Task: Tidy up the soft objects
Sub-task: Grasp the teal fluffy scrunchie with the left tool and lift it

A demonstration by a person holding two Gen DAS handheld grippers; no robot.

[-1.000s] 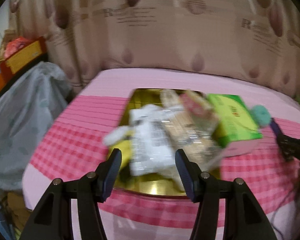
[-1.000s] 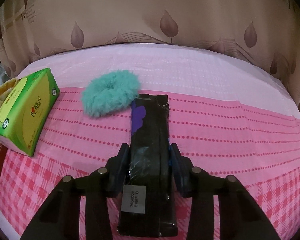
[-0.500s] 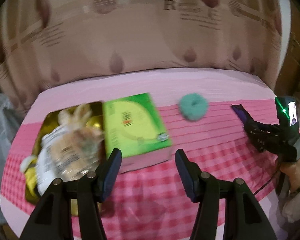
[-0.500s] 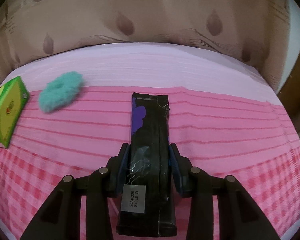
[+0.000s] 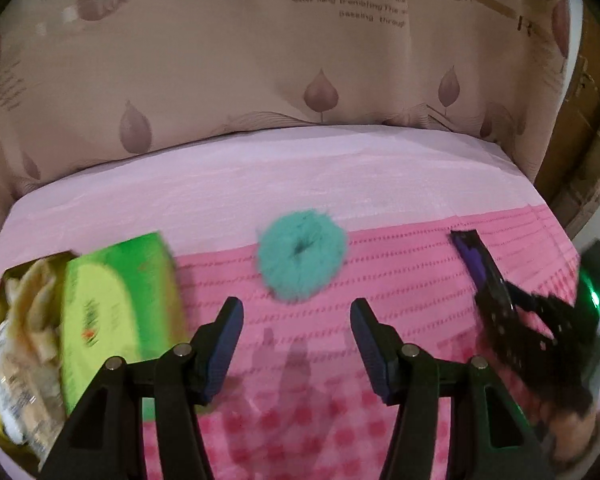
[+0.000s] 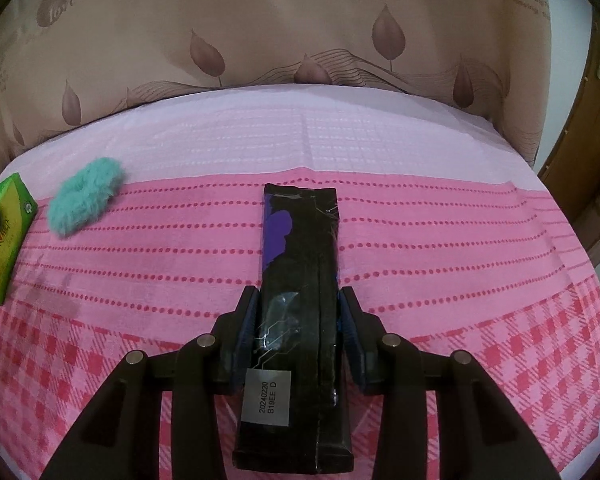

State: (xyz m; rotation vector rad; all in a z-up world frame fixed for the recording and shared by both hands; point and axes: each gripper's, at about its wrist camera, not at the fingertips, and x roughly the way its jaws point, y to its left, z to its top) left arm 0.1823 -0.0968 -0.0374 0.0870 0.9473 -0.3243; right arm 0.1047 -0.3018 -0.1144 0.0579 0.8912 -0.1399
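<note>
scrunchie (image 5: 302,255) lies on the pink cloth (image 5: 400,272), just ahead of the left gripper (image 5: 296,320), whose jaws gape wide and empty; fluffy, light, it should squash easily; pinch across the ring; right gripper (image 6: 298,322) is clamped on a black pack (image 6: 300,280), likely soft-wrapped; green box (image 5: 118,304) sits left.
</note>
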